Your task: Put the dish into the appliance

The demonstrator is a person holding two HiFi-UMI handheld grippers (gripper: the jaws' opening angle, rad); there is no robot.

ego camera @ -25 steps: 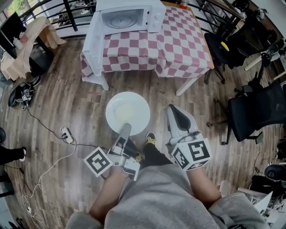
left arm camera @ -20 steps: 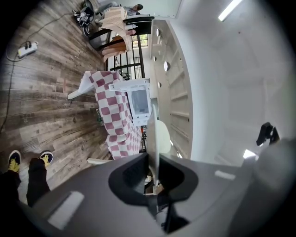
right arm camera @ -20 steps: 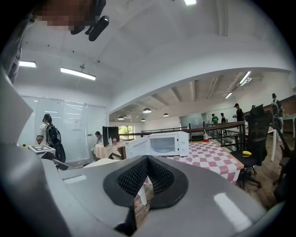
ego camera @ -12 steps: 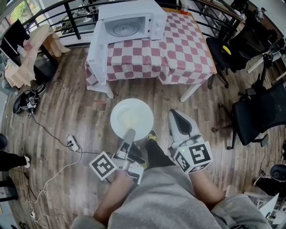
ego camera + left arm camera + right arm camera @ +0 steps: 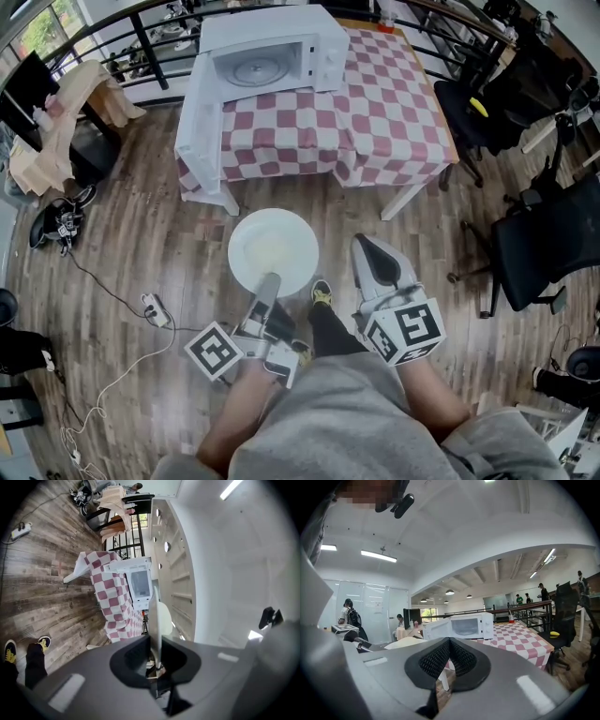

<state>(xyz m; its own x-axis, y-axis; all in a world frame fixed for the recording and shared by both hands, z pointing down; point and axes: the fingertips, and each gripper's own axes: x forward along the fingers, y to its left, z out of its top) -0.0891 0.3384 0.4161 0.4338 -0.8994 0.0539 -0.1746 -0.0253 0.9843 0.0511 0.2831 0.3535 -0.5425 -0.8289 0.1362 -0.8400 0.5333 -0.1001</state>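
Wood-plank floor (image 5: 141, 234) across the whole head view; at the top, a table (image 5: 375, 112) under a red-and-white checked cloth; on its far left corner, a white microwave (image 5: 272, 47), door (image 5: 195, 122) swung wide open to the left, round turntable visible inside; right of the table, a black office chair (image 5: 548, 248); well short of the table and out over the floor, the white plate (image 5: 273, 251), roughly level, well apart from the microwave; pinched at its near rim by the left gripper (image 5: 269, 284), jaws drawn narrow onto the thin edge, shown edge-on between the pads in the left gripper view; just to the right of the plate, not touching it, the right gripper (image 5: 371, 248), jaws pressed together with nothing between them, aimed toward the table and microwave; under the plate's near edge, a dark shoe (image 5: 321, 292) with a yellow toe; further left on the planks, a white power strip (image 5: 153, 310) on a pale cable.
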